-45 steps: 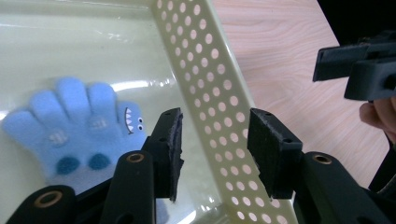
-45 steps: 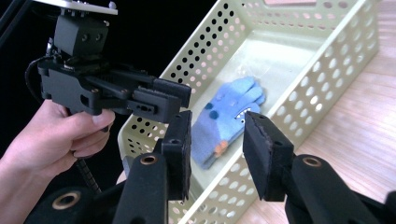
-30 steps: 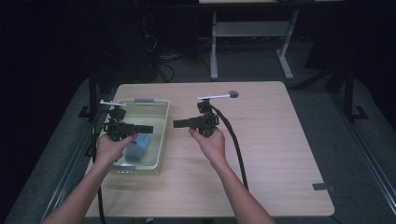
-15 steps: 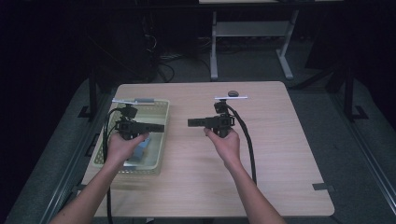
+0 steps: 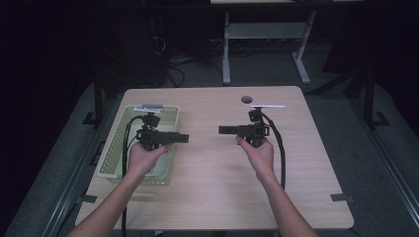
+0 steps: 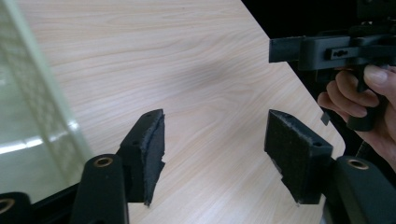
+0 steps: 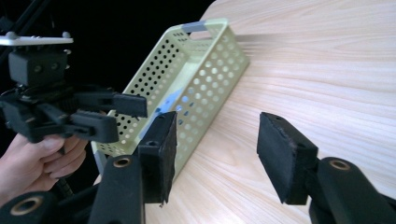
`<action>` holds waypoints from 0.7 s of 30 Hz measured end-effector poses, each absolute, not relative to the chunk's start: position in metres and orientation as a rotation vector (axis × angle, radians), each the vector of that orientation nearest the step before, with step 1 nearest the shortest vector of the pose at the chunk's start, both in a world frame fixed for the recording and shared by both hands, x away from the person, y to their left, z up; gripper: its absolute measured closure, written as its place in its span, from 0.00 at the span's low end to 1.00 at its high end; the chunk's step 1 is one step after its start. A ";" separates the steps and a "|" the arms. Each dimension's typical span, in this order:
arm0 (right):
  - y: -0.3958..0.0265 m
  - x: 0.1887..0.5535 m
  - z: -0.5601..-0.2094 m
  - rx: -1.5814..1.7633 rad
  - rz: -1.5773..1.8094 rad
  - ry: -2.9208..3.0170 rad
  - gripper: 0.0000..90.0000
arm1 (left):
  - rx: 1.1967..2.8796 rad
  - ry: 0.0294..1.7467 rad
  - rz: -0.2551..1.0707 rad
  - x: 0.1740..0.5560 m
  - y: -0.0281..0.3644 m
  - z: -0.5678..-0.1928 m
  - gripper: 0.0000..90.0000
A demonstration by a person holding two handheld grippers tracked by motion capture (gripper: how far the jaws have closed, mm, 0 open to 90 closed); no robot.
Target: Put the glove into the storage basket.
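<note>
- pale green perforated basket [image 5: 114,148] is sitting at the left edge of the wooden counter [image 5: 212,197], long side running away from the person; grey clip on its far rim.
- something blue [image 7: 169,100] is lying inside the basket, seen through the holes in the right gripper view; cannot tell what it is.
- left hand [image 5: 143,159] is holding the left hand-held gripper [image 5: 182,138] over the basket's right wall, jaws pointing right toward the counter middle.
- in the left gripper view the left hand-held gripper [image 6: 212,154] is standing wide apart, nothing between the pads, bare wood beyond.
- right hand [image 5: 257,150] is holding the right hand-held gripper [image 5: 225,130] above the counter centre-right, jaws pointing left, facing the other one, well apart.
- in the right gripper view the right hand-held gripper [image 7: 215,154] is also spread wide, gripping nothing.
- small dark round thing [image 5: 246,99] is lying near the far counter edge.
</note>
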State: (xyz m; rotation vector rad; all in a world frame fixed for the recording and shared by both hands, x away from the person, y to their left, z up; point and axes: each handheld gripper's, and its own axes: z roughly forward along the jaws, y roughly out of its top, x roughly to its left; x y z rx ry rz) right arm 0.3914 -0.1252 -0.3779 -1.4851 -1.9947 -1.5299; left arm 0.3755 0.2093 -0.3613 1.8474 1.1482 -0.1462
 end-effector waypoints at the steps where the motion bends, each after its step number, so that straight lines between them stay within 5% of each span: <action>1: -0.125 0.391 -0.378 -1.485 -1.530 -1.995 0.52 | 1.847 1.143 -0.150 0.375 0.207 -0.362 0.41; 21: -0.182 0.383 -0.395 -1.596 -1.516 -1.956 0.41 | 1.861 1.065 -0.157 0.365 0.171 -0.368 0.30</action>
